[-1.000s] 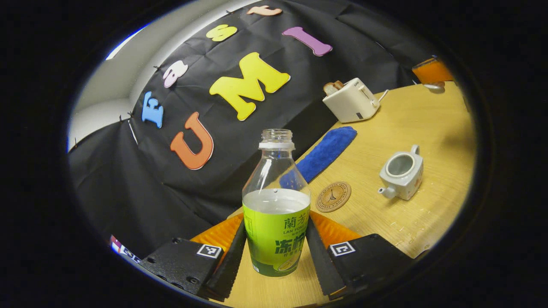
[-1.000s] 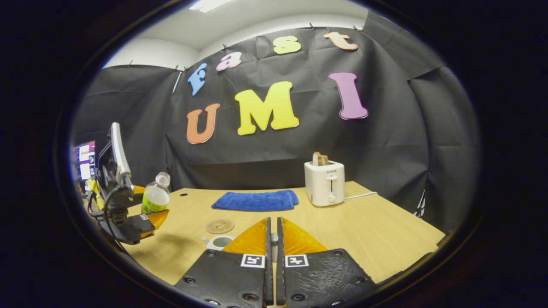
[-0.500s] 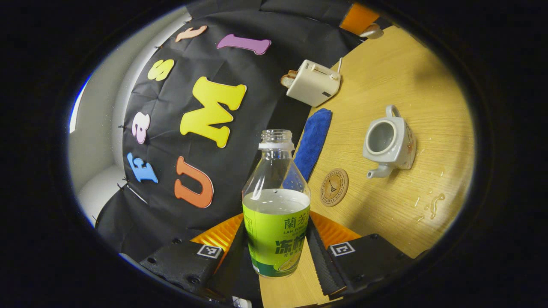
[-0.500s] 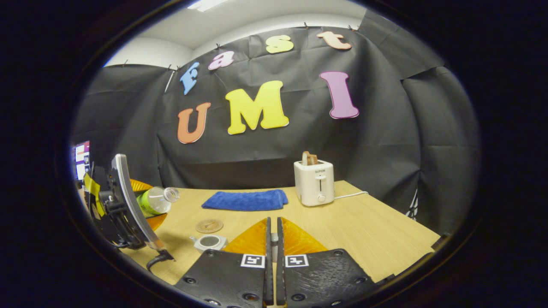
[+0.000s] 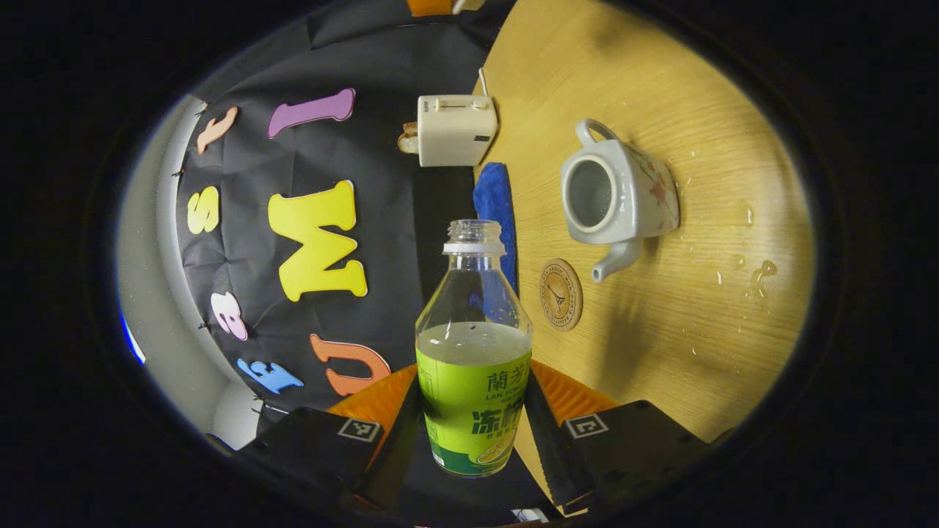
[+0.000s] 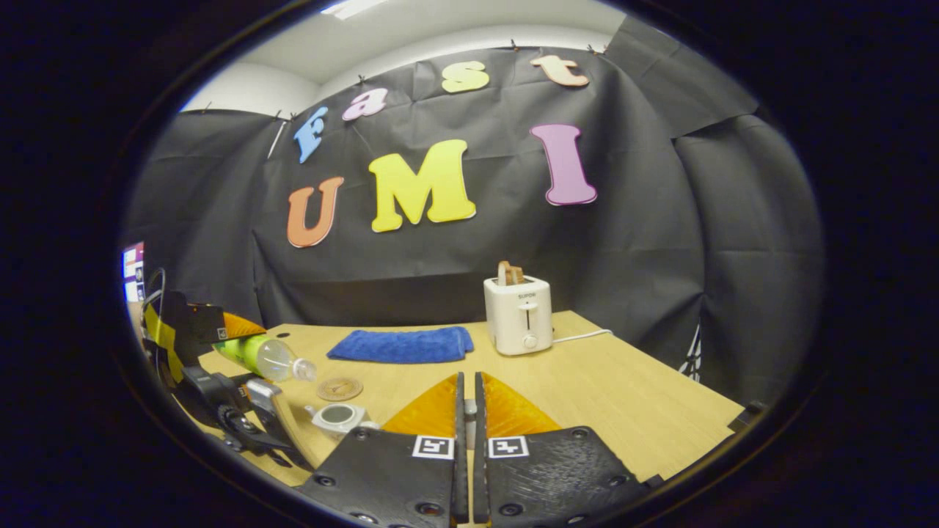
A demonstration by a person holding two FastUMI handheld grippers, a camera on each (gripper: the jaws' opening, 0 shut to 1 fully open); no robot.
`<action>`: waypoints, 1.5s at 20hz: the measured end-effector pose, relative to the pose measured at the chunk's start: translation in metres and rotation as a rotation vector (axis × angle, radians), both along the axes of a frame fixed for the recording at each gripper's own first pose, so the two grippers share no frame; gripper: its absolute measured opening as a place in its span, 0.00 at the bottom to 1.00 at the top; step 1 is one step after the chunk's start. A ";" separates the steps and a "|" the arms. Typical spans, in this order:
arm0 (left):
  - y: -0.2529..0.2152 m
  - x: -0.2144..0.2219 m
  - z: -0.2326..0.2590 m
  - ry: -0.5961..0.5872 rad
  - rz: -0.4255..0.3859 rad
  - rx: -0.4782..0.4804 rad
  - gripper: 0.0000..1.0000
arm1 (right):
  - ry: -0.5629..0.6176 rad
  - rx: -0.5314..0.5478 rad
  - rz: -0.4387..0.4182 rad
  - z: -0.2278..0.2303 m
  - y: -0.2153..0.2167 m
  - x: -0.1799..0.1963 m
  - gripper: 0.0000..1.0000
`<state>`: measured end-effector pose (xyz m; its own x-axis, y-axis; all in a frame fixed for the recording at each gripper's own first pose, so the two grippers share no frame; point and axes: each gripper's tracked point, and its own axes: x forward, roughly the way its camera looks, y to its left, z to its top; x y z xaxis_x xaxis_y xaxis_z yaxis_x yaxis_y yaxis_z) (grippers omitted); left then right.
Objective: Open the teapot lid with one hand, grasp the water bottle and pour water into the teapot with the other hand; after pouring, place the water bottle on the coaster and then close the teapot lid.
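Right gripper view: wooden table [image 6: 587,381] carries, largest first, a blue towel [image 6: 400,345], a white toaster [image 6: 517,315], the lidless teapot [image 6: 337,416] and a round coaster [image 6: 339,388]. The water bottle [image 6: 260,356] is held above the table, just beyond the teapot, long axis near horizontal, uncapped mouth pointing toward the teapot and slightly down. The left gripper [image 5: 473,433] has both fingers pressed on the bottle's green label. The right gripper [image 6: 466,418] is closed, fingers almost touching; a small pale object sits in the slit, identity unclear. In the left gripper view, the teapot's spout points toward the coaster, which lies just beside the teapot.
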<state>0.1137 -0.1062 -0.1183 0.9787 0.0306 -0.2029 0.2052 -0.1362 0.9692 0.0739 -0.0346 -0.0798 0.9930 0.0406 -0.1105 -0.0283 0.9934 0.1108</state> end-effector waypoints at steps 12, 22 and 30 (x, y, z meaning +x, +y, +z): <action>-0.007 -0.004 0.002 -0.016 -0.009 0.254 0.76 | -0.008 -0.007 -0.006 0.003 -0.004 0.001 0.02; -0.016 -0.002 0.011 -0.038 -0.025 0.390 0.76 | -0.011 -0.007 -0.003 0.004 -0.004 0.000 0.02; -0.022 -0.003 0.014 -0.062 -0.032 0.464 0.76 | -0.010 -0.009 0.004 0.004 -0.001 0.000 0.02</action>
<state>0.1108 -0.1284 -0.1047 0.9905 0.0735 -0.1158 0.1371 -0.5637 0.8145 0.0738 -0.0359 -0.0758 0.9940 0.0439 -0.1006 -0.0336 0.9943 0.1014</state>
